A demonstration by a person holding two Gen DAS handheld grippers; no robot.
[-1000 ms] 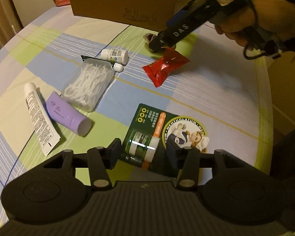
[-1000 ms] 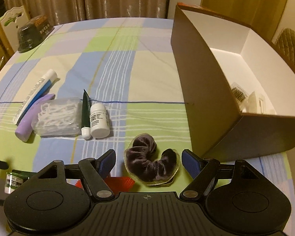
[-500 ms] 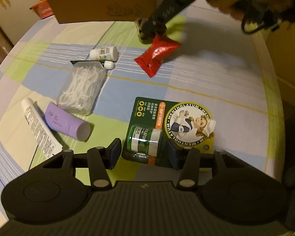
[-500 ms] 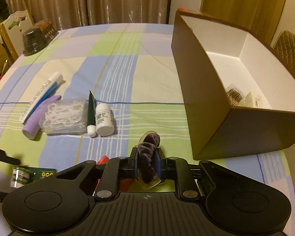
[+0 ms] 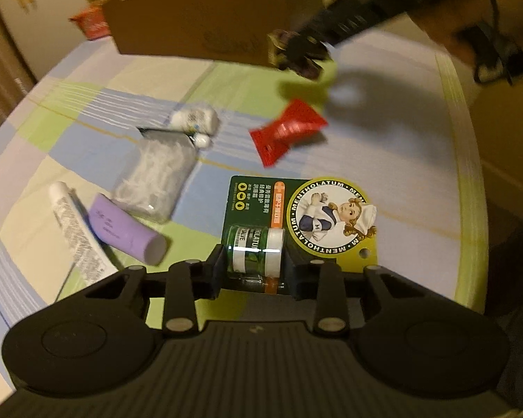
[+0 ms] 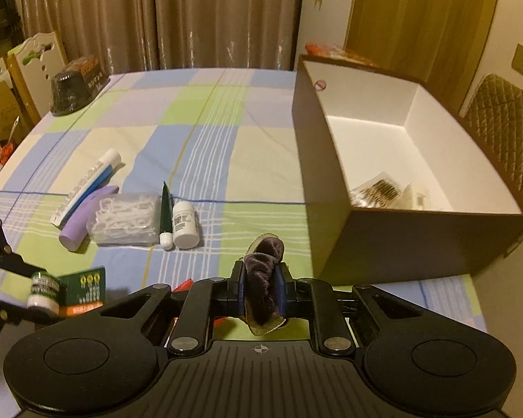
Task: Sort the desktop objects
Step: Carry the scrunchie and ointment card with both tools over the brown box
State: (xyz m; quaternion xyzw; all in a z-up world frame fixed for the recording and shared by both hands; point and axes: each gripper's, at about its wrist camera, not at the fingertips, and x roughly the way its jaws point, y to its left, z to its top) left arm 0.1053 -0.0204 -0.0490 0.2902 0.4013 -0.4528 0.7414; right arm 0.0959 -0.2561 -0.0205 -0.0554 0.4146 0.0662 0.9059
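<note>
- Under both tongs: a checked tablecloth [image 6: 205,132], curtains [image 6: 157,17] behind.
- Left gripper [image 5: 252,264] is closing on the balm card's jar [image 5: 254,249]; earlier it sat wider.
- Right gripper [image 6: 259,292] pinches the purple scrunchie [image 6: 263,278], lifted since.
- Only the right view shows inside the box [image 6: 401,146], to its right.

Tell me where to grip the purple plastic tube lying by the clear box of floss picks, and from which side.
Grip the purple plastic tube across its round body near the flat cap end, coming from above. That end juts clear; farther up, the white tube and the clear box of floss picks lie tight against its sides, probably leaving fingers no room.
</note>
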